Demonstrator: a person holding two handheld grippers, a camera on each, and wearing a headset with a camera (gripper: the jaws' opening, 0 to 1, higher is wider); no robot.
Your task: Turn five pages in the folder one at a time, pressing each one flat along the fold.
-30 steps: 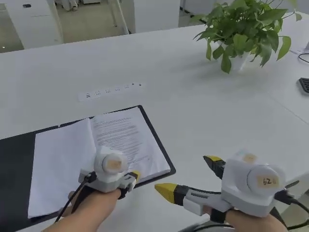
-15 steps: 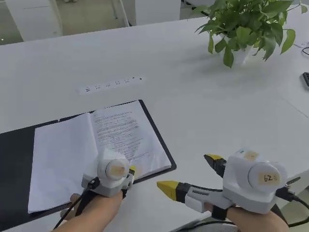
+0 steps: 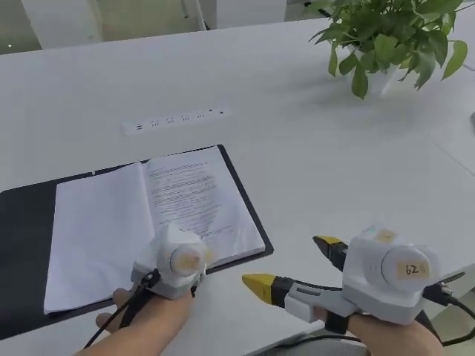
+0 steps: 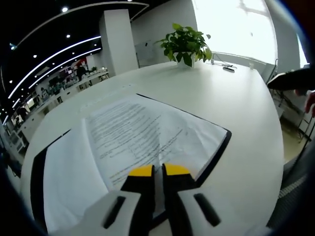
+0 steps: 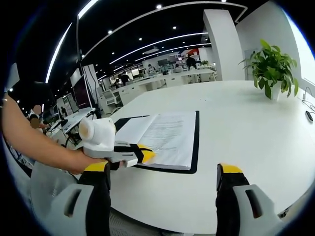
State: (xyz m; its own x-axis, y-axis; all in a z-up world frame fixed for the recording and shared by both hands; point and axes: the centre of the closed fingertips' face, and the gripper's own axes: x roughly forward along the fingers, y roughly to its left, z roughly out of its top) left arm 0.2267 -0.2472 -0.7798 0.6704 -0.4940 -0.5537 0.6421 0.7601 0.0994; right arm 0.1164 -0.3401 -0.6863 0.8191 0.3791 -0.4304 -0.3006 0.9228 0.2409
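**Left tongs (image 4: pixel 157 170) closed at near edge of folder (image 3: pixel 22 222), right tongs (image 3: pixel 293 265) held wide**

A long white worktop (image 3: pixel 319 148) carries the black folder, which lies open on the near left part of the surface, directly in front of the person. Two sheets show: a blank page (image 3: pixel 96 230) on the left and a printed page (image 3: pixel 197 196) on the right. They meet at a fold that runs away from the person. The black cover shows as a wide band left of the blank page and as a thin border along the right and near edges of the printed one.

A potted plant (image 3: pixel 386 37) stands at the far right of the worktop, well apart from the folder. A white power strip (image 3: pixel 174 119) lies flat beyond the folder's far edge.

In the left gripper view, the left tongs have their yellow tips pressed almost together, with only a narrow slit between them. They sit low over the near edge of the printed page; whether any paper lies in that slit cannot be told.

The right tongs are off the folder to its right, over bare worktop. Their yellow tips are spread far apart, pinching nothing, and point left toward the folder's near right corner.
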